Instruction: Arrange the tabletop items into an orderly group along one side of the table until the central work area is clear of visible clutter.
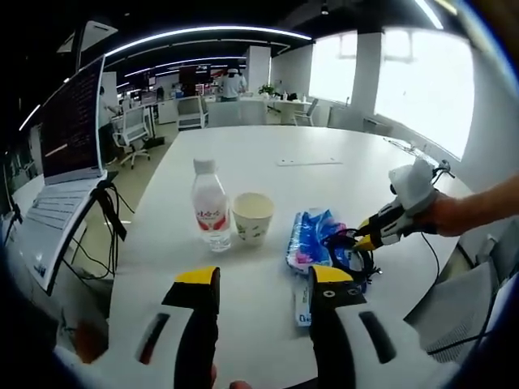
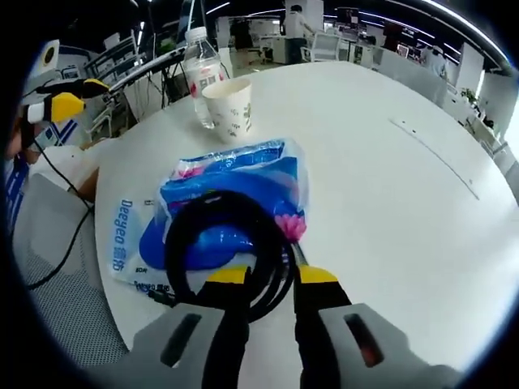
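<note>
blue packet (image 2: 219, 203): "Deegeo" | bottle label (image 1: 211, 219): red, unreadable

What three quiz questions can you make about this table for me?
1. True or false: the cup stands beside the bottle.
2. What lies under the black cable? A: laptop. B: blue packet. C: plate.
3. Fill in: the right gripper has its jaws around the ____.

Key: 1 true; 2 B; 3 cable.
</note>
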`<state>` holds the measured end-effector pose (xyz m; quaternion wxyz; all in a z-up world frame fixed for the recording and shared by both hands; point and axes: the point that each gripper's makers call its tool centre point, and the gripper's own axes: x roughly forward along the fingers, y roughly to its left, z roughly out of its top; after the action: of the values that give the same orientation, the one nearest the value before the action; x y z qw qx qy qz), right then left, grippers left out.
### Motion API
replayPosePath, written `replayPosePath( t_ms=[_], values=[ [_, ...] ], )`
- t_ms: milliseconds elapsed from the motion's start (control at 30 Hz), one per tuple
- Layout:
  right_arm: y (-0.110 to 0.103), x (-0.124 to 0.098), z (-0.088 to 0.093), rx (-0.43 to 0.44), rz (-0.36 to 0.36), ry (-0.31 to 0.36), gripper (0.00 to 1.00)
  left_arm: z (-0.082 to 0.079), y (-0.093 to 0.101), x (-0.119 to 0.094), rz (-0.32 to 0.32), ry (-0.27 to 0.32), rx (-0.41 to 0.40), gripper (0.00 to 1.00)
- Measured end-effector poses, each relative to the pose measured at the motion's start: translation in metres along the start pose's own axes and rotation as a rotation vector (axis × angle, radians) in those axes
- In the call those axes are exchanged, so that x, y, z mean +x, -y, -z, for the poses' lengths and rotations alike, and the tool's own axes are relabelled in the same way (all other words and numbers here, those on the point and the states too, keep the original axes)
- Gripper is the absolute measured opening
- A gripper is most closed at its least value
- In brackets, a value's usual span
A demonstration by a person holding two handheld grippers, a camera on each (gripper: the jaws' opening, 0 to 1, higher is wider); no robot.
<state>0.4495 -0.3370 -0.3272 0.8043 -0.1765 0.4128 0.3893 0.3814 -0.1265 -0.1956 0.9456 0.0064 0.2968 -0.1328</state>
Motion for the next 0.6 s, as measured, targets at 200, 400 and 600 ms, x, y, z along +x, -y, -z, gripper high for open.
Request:
replayPosePath(
  t_ms=[200,400,600],
  values=[
    [0.003,-0.004,-0.005,-0.015,0.034,0.019,0.07,0.0,-0.003,0.0,0.001,-0.002,0.0,0.43],
    [0.006,-0.019,-0.02,0.012,0.081,0.103,0.0,-0.001,-0.005,0.0,-0.002,-0.001,-0.003,0.43],
    [0.0,-0.027,-0.024,-0.037,0.068,0.103,0.0,-0.001,0.0,0.002,0.006,-0.003,0.003,0.43]
  ],
)
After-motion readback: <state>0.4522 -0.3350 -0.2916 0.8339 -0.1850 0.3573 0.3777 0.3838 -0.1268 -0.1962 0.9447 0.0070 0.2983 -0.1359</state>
